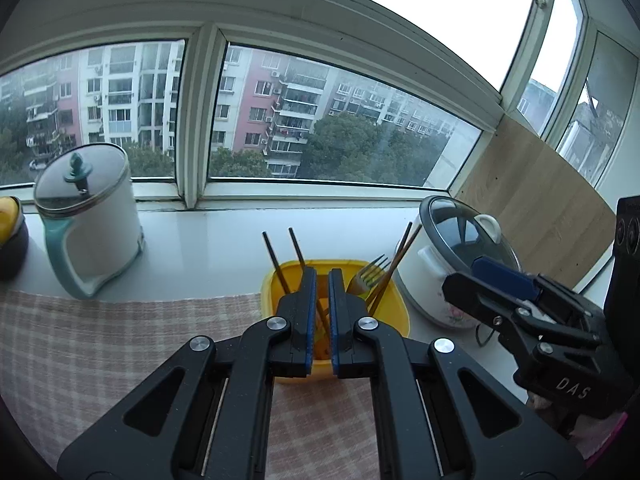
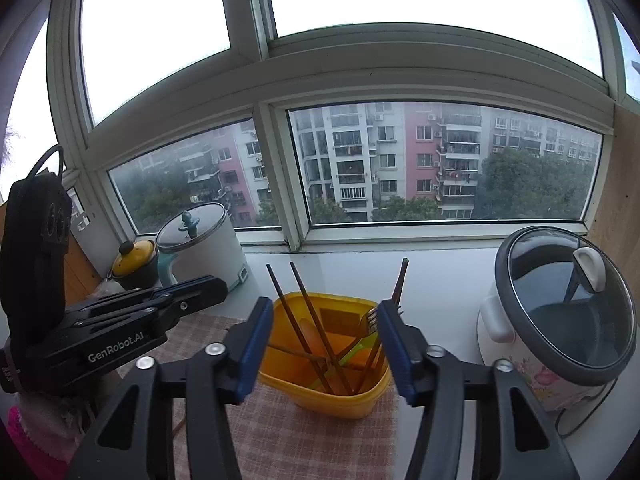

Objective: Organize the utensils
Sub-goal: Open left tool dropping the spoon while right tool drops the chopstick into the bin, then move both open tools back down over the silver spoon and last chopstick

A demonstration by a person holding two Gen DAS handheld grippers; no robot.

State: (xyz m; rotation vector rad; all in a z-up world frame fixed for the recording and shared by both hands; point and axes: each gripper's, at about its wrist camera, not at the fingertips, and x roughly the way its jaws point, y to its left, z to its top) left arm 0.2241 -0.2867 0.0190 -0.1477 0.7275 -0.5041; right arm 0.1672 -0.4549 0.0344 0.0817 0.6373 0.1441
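A yellow plastic container [image 2: 340, 398] stands on the checked cloth, close to the sill. Several dark chopsticks [image 2: 280, 292] and a metal fork [image 2: 370, 318] lean inside it. My right gripper [image 2: 325, 306] is open; its blue pads sit on either side of the container's near rim with nothing pressed between them. My left gripper [image 1: 322, 276] is shut and empty, just in front of the same container [image 1: 396, 312]. Chopsticks [image 1: 272, 252] and the fork [image 1: 370, 270] rise behind its fingers. Each gripper shows in the other's view: the right gripper [image 1: 464, 286] and the left gripper [image 2: 216, 284].
A white rice cooker with a glass lid [image 2: 560, 320] stands right of the container. At the left are a white lidded electric pot [image 1: 92, 216] and a dark pot with a yellow lid [image 2: 134, 264]. The checked cloth [image 1: 100, 340] covers the near surface. A wooden board [image 1: 528, 200] leans at the right, with the window behind.
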